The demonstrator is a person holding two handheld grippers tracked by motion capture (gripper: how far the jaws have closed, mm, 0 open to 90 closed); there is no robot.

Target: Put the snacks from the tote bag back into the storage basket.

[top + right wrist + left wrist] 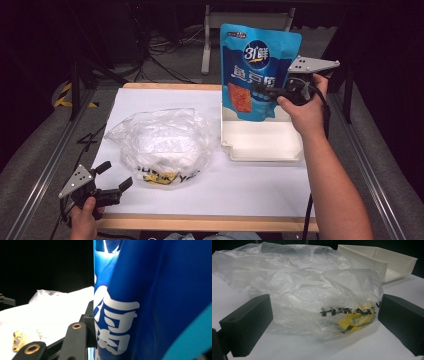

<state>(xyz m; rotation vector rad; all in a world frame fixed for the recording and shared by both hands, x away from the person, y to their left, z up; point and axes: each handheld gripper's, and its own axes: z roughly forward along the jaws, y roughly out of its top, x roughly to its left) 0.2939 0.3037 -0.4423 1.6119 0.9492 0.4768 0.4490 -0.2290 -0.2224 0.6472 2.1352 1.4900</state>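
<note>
the glossy blue stand-up foil snack pouch with white lettering and an orange food picture (257, 70) hangs upright in the air over the far edge of the shallow white plastic tray (260, 145), pinched at its right side by the right gripper (267, 92), whose jaws are closed onto the film; in the right gripper view the blue pouch (150, 302) sits right against the black jaw. it looks light and thin, with a slick skin that could slide, and a flexible body that may sway or buckle, so a hold near a sealed side edge seems safest. left of the tray lies the crumpled clear plastic bag with black and yellow print (160, 145) on the white table sheet (250, 190), soft and shapeless. further left and nearer than the tray, the left gripper (114, 176) waits just beside that bag, jaws spread wide and holding nothing
</note>
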